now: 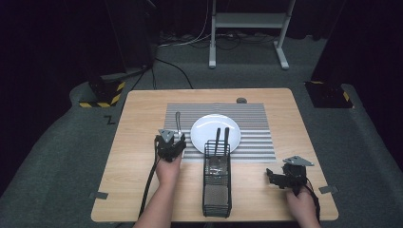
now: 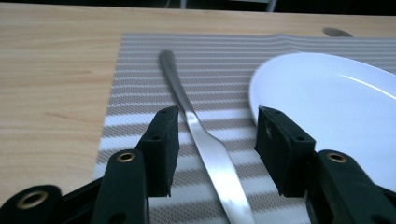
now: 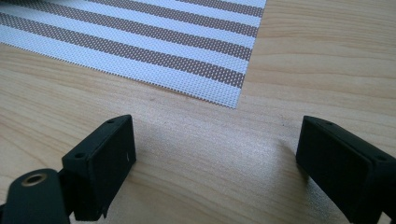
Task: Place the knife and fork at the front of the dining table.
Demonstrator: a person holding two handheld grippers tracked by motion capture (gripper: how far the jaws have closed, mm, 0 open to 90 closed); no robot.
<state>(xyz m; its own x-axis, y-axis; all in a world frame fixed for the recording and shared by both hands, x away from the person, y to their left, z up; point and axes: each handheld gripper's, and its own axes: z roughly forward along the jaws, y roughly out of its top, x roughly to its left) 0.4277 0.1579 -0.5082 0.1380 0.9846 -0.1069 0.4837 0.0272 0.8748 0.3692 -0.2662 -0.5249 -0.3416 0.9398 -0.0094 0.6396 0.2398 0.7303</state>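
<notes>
there, striped placemat on wooden table

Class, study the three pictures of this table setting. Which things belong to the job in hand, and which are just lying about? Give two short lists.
Part of the job:
- metal utensil, lying on the placemat between the open left gripper jaws
- white plate
- striped placemat
- wire caddy holding two dark-handled utensils

Lying about:
- small dark object at the table's far edge
- right gripper, open over bare wood
</notes>
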